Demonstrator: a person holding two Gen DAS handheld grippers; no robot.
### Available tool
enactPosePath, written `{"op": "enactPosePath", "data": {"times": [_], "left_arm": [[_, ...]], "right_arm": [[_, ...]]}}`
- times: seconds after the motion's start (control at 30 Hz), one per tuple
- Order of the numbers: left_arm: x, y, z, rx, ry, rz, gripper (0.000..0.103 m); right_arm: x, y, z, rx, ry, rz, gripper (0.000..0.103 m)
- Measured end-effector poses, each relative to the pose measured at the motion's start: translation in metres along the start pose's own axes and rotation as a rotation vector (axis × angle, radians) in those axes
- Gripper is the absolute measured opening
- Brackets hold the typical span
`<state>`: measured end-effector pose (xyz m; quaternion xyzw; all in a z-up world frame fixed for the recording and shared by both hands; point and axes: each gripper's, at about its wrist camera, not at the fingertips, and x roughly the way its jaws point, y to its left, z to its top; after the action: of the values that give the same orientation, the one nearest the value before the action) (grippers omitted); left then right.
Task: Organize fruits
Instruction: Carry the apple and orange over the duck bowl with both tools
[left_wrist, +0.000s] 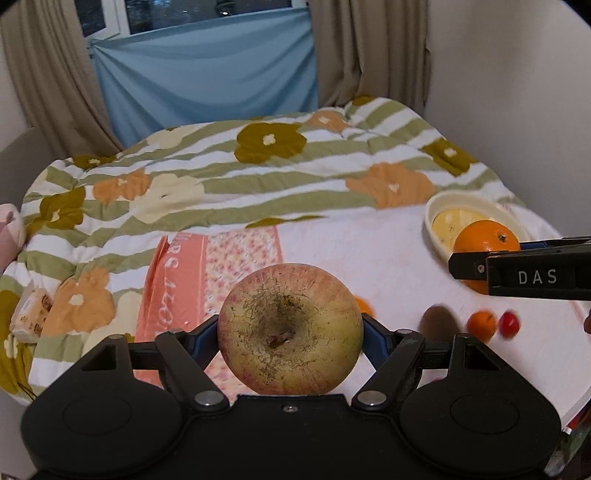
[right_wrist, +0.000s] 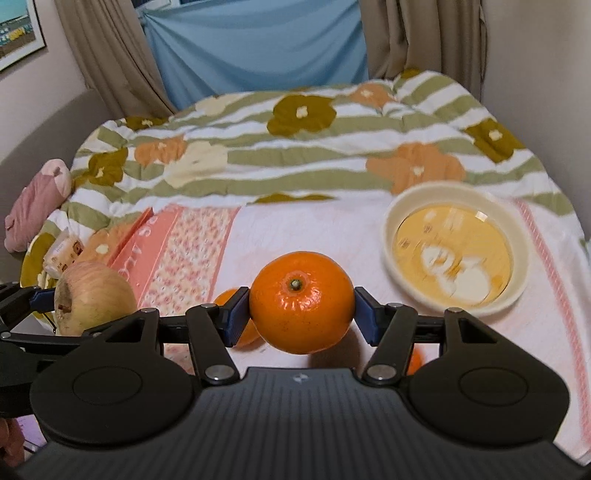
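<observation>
While my left fingers (left_wrist: 290, 339) clamp an apple (left_wrist: 290, 328) by its widest part, stem end facing the camera, my right fingers (right_wrist: 301, 309) clamp an orange (right_wrist: 302, 302) in the same way. Both fruits hang in the air above a bed covered by a pale pink sheet (right_wrist: 332, 236), with nothing under them but that soft surface.

Each fruit is round and smooth and is pinched only at two small blue pads (right_wrist: 233, 314), so I judge that a jolt or a slackening squeeze could let either one roll out and drop. The two grippers also sit close together: in the left view the right gripper's arm reaches in from the right edge, and in the right view the apple hangs just beside my left side, so the fruits or fingers could knock. The cream bowl (right_wrist: 515, 236) lies ahead and to the right on bedding that gives, so I think a fruit set on its rim might tip it. It looks empty.

Loose on the sheet are a small orange (left_wrist: 481, 325), a small red fruit (left_wrist: 509, 323) and a dark brown one (left_wrist: 439, 321), too blurred to name.

Readable writing: white letters "DAS" (left_wrist: 537, 277) on the right gripper's arm. Pink lettering on a salmon band (left_wrist: 177, 288) of the sheet is too distorted to read.
</observation>
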<state>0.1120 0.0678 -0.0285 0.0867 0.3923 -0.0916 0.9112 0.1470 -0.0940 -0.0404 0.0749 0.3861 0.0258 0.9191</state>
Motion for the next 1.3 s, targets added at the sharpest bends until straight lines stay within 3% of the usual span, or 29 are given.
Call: {"op": "enactPosePath", "data": {"times": [0.33,0.7,1.03,1.3], "left_arm": [[0.016,-0.082,0.045,-0.061,-0.018,-0.012,0.080],[0.102,-0.170,0.095,-0.044,0.016,-0.075,0.080],[0.186,-0.216,0.103,0.073,0.070,-0.072,0.080],[0.216,-0.239,0.107,0.163,0.077,-0.048,0.080]], "right_arm": [[-0.010,-0.103,0.040,-0.073,-0.020,0.011,0.074],[0.046,-0.205,0.072,-0.084,0.025,0.013,0.074],[0.101,-0.248,0.084,-0.044,0.059,0.008,0.074],[0.120,-0.259,0.088,-0.051,0.074,0.017,0.074]]}}
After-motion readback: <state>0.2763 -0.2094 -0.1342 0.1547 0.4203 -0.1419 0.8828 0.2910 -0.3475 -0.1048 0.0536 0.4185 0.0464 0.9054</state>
